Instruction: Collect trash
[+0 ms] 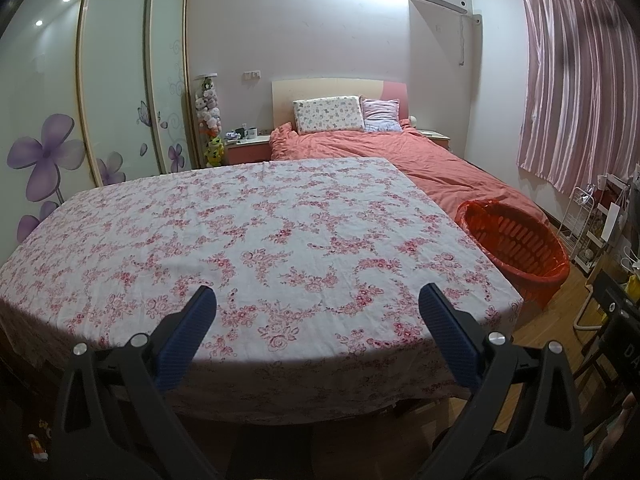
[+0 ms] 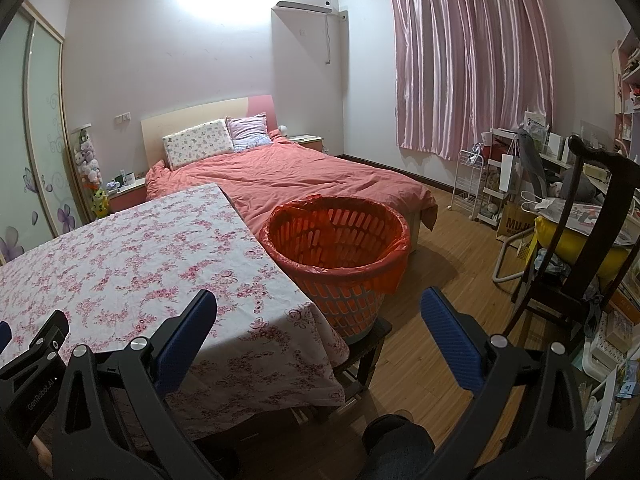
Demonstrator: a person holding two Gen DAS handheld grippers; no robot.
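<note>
An orange basket (image 2: 340,248) lined with a red bag stands on a dark stool at the right edge of the table; it also shows in the left wrist view (image 1: 516,240). The table wears a white cloth with pink flowers (image 1: 256,240), also seen in the right wrist view (image 2: 132,264). No trash shows on the cloth. My left gripper (image 1: 318,300) is open and empty above the table's near edge. My right gripper (image 2: 320,304) is open and empty, over the table's right corner near the basket. The left gripper's body (image 2: 36,356) shows at the lower left of the right wrist view.
A bed with a coral quilt (image 2: 304,176) lies behind the table. A wardrobe with flower doors (image 1: 100,100) stands at left. A dark wooden chair (image 2: 580,240), a white wire rack (image 2: 468,184) and cluttered shelves stand at right. A small item (image 1: 38,446) lies on the floor at lower left.
</note>
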